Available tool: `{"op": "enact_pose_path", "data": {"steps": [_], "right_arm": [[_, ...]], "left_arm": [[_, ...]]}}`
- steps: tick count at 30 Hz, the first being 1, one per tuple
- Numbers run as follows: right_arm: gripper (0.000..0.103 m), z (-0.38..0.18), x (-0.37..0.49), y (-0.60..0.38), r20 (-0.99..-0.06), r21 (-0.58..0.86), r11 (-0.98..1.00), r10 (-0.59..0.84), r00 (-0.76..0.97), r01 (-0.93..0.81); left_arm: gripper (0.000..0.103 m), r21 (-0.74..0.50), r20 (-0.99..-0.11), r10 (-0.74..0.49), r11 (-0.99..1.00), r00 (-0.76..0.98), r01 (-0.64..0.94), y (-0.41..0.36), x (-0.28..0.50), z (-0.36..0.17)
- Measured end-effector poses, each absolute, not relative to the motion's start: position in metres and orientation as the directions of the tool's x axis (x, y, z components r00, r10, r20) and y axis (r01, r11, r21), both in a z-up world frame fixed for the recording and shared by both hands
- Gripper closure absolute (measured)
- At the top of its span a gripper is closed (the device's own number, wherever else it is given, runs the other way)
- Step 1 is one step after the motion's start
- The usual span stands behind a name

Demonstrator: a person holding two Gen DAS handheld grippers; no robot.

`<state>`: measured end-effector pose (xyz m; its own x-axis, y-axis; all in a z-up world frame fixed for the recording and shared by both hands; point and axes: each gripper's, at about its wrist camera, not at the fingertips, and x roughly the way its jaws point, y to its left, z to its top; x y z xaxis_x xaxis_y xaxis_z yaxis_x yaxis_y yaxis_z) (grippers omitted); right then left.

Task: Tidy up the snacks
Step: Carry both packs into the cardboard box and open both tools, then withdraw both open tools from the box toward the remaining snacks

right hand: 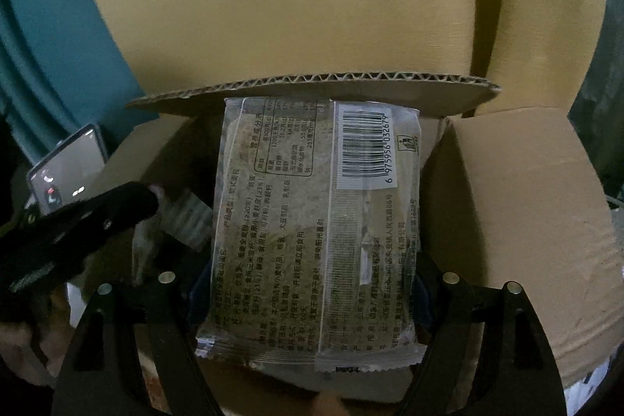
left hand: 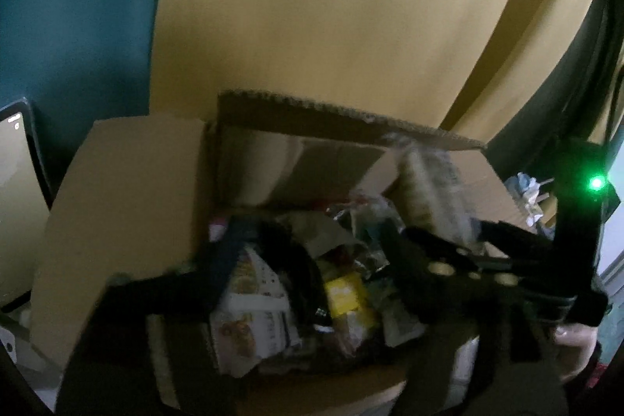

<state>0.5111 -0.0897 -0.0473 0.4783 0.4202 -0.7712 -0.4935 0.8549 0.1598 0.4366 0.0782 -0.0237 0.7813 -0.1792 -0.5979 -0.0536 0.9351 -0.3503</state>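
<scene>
An open cardboard box [left hand: 124,205] holds several snack packets, among them a white printed packet [left hand: 249,299] and a yellow one [left hand: 347,295]. My left gripper [left hand: 308,271] hangs open over this pile, blurred, with nothing pinched between its fingers. My right gripper [right hand: 312,283] is shut on a clear bread packet [right hand: 316,221], barcode side up, its blue pads pressing the packet's two long edges. The packet hangs above the box [right hand: 526,221], near the far flap. In the left wrist view the right gripper [left hand: 429,252] carries the bread packet [left hand: 425,182] over the box's right side.
A phone [right hand: 70,170] with a lit screen stands left of the box. A tan panel [left hand: 351,6] and a teal surface [left hand: 78,26] rise behind it. The left gripper [right hand: 78,221] shows at the left of the right wrist view. A hand [left hand: 577,342] holds the right gripper.
</scene>
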Motion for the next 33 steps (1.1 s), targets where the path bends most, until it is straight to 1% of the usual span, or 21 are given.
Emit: {"op": "enact_pose_path", "data": {"steps": [2, 3, 11, 24, 25, 33], "right_arm": [[0.014, -0.046, 0.509, -0.086, -0.761, 0.158, 0.853, 0.426, 0.489, -0.497], [0.014, -0.045, 0.508, -0.086, -0.758, 0.155, 0.852, 0.428, 0.493, -0.5], [0.014, -0.039, 0.499, -0.08, -0.755, 0.147, 0.849, 0.428, 0.497, -0.508], [0.014, -0.012, 0.461, -0.09, -0.747, 0.108, 0.843, 0.418, 0.516, -0.527], [0.014, -0.011, 0.458, -0.091, -0.772, 0.101, 0.855, 0.391, 0.502, -0.509], [0.014, -0.002, 0.43, -0.095, -0.768, 0.084, 0.852, 0.385, 0.511, -0.517]], "left_arm": [[0.024, -0.352, -0.593, -0.179, 0.935, 0.785, -0.053, 0.081, 0.436, -0.023], [0.024, -0.352, -0.592, -0.18, 0.935, 0.786, -0.051, 0.082, 0.435, -0.022], [0.024, -0.322, -0.579, -0.159, 0.946, 0.8, -0.045, 0.081, 0.418, -0.012], [0.024, -0.289, -0.543, -0.137, 0.957, 0.829, -0.031, 0.073, 0.373, 0.012], [0.024, -0.285, -0.54, -0.134, 0.958, 0.831, -0.03, 0.072, 0.369, 0.014], [0.024, -0.259, -0.529, -0.125, 0.966, 0.84, -0.02, 0.069, 0.336, 0.019]]}}
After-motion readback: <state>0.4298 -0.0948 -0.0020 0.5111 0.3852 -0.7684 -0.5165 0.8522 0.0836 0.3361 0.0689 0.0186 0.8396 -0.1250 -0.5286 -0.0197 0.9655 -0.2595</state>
